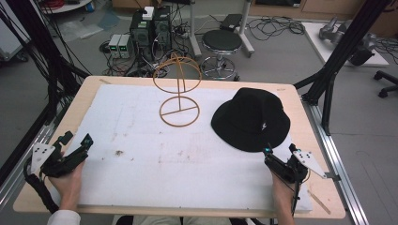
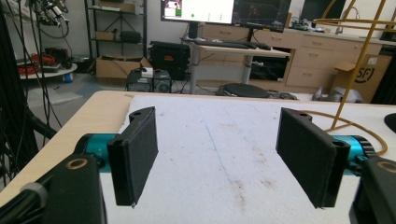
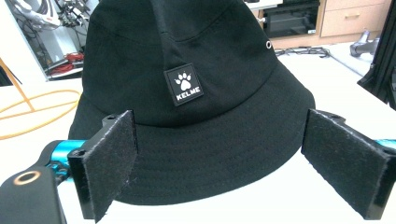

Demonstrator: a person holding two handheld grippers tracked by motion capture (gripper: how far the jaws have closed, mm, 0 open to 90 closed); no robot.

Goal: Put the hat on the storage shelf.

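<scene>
Hat [image 3: 187,107] just beyond right gripper [image 3: 224,163], jaws apart

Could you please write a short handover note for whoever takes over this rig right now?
Left gripper: open, holding nothing, low over the white mat near the table's left edge.
Right gripper: open, holding nothing, aimed at the near brim of the hat, jaws either side of it but not closed.
Hat: black bucket hat, lying crown up on the mat, right side.
Stand: wire hat stand, upright and bare, at the back centre, left of the hat.
Done: nothing gripped yet.
Left: probably grip the brim, lift the hat, and set it on the stand.
</scene>
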